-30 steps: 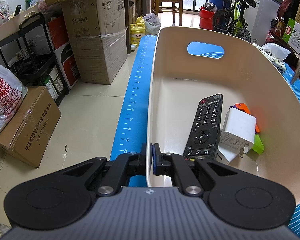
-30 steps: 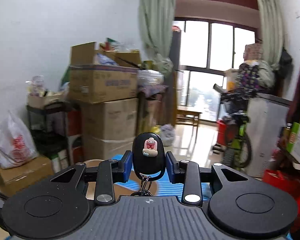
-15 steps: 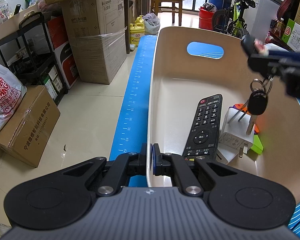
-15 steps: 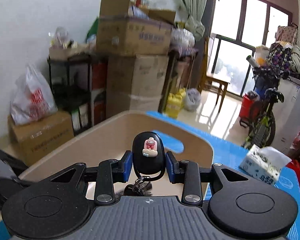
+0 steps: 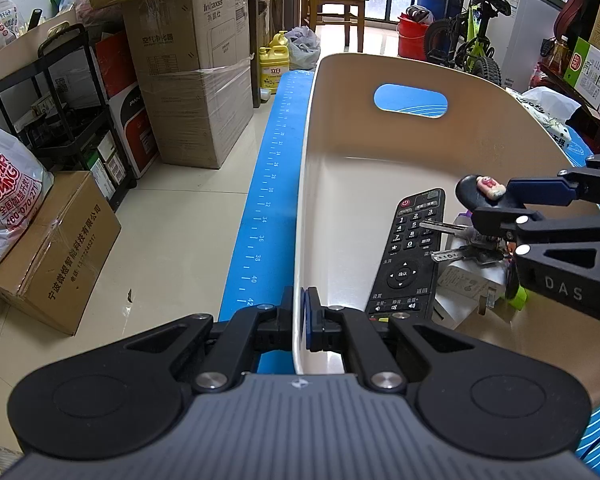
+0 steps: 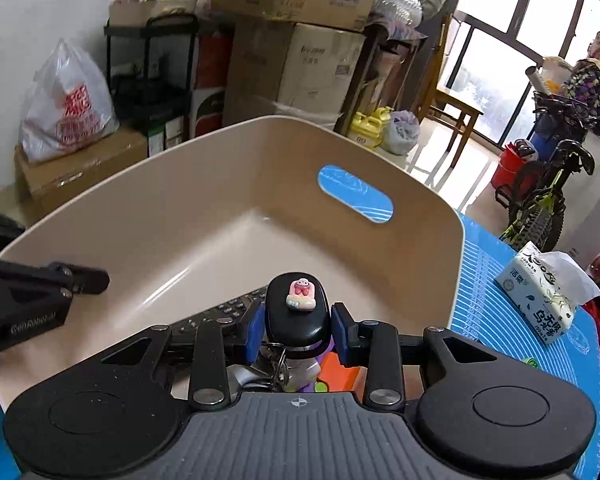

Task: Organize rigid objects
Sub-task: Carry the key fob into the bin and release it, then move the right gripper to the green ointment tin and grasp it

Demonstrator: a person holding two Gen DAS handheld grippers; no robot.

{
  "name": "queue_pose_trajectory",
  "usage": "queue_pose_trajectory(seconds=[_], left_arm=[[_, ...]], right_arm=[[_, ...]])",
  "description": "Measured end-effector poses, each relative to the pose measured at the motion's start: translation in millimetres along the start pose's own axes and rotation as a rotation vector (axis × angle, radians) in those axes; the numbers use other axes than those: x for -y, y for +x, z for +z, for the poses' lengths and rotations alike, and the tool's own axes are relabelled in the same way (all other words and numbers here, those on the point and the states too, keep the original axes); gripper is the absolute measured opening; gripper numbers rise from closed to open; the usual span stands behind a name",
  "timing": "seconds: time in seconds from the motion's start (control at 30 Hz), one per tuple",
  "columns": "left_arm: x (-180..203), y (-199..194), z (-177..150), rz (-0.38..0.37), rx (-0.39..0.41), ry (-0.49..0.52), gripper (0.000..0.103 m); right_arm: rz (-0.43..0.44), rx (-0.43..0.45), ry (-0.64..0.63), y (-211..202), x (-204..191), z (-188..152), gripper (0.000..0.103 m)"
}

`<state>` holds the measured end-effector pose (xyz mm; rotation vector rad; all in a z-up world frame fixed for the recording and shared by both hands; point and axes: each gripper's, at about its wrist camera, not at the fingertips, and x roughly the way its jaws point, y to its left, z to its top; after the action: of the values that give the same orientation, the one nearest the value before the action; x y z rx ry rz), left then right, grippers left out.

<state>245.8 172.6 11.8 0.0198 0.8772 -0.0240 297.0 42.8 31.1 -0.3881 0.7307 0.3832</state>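
A beige plastic bin (image 5: 380, 152) stands on a blue mat. My left gripper (image 5: 300, 316) is shut on its near rim. Inside lie a black remote (image 5: 410, 252), a white charger plug (image 5: 466, 280) and small orange and green pieces. My right gripper (image 6: 298, 320) is shut on a black key fob (image 6: 296, 308) with a pink pig charm, low inside the bin (image 6: 220, 216). Its keys (image 5: 460, 244) hang over the remote and plug. The right gripper also shows in the left wrist view (image 5: 496, 204).
A tissue pack (image 6: 540, 292) lies on the blue mat (image 6: 496, 300) right of the bin. Cardboard boxes (image 5: 188, 72), a black shelf (image 5: 64, 120) and a plastic bag (image 5: 8, 196) stand on the floor to the left. A bicycle (image 5: 464, 32) stands behind.
My right gripper has come down into the bin with the key fob, the keys now just over the remote and plug. The left gripper has kept its hold on the rim.
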Motion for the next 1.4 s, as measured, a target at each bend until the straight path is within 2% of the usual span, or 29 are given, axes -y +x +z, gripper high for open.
queue_pose_trajectory(seconds=[0.1,0.13,0.4,0.6,0.67,0.73,0.87,1.07,1.27,1.4], left_arm=[[0.0,0.0,0.0,-0.001,0.000,0.000,0.007],[0.1,0.0,-0.1,0.001,0.001,0.001,0.007],[-0.4,1.3,-0.5,0.000,0.000,0.001,0.007],[-0.4,1.2,-0.4,0.000,0.000,0.001,0.007],[-0.3,1.1,-0.4,0.000,0.000,0.001,0.007],[-0.5,1.3,-0.6,0.000,0.000,0.001,0.007],[-0.6,1.4,-0.8,0.000,0.000,0.001,0.007],[-0.2,1.2,-0.3,0.000,0.000,0.001,0.007],[-0.7,1.2,-0.1,0.001,0.000,0.001,0.008],[-0.6,1.2,-0.2,0.003,0.000,0.003,0.008]], right_arm=[[0.005,-0.017,-0.002,1.6,-0.9,-0.5,0.043],[0.003,-0.025,-0.001,2.4,-0.8,-0.9,0.048],[0.012,-0.001,0.013,-7.0,6.5,-1.9,0.067],[0.002,0.127,0.023,-32.8,15.0,-7.2,0.082],[-0.004,0.162,0.032,-41.8,20.2,-7.9,0.092],[-0.022,0.186,0.049,-48.8,27.0,-8.4,0.095],[-0.048,0.202,0.074,-58.4,45.6,-12.5,0.096],[-0.109,0.221,0.170,-66.8,95.9,-27.6,0.097],[-0.175,0.168,0.286,-50.5,152.7,-49.2,0.097],[-0.232,0.138,0.300,-31.6,177.1,-68.9,0.097]])
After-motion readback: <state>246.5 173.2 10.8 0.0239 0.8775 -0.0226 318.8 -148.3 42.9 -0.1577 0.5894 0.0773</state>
